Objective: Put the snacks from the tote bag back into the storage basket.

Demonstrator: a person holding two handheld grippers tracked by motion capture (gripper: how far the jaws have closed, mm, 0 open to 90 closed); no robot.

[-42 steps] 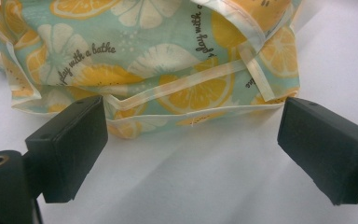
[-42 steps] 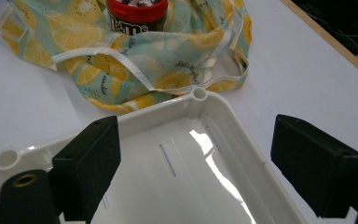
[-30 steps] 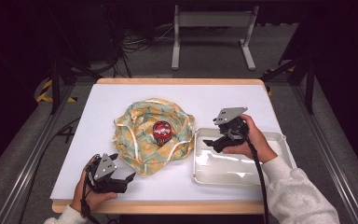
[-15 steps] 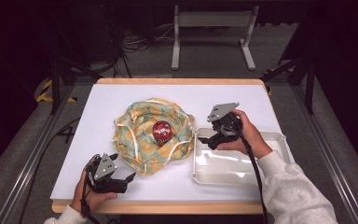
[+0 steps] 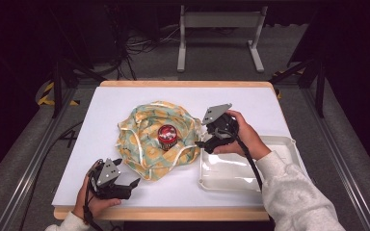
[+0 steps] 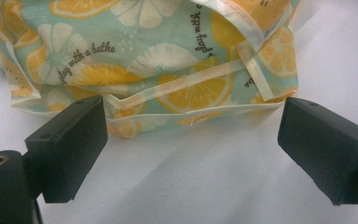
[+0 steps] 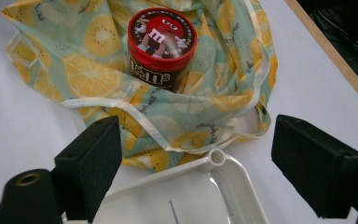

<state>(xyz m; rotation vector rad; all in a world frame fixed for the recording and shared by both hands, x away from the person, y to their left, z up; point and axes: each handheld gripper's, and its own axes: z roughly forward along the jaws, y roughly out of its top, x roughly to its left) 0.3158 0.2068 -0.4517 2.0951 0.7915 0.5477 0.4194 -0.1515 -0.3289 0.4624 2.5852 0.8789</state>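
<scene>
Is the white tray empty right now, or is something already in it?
Empty as far as it shows: the white tray has a bare bottom in the high view. The candy jar stands outside it, on the citrus-print cloth.

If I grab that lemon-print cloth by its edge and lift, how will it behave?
The lemon-print cloth lies crumpled and folded, so it will probably drape limply. The red-lidded candy jar standing on it would likely tip or roll as the fabric rises.
</scene>
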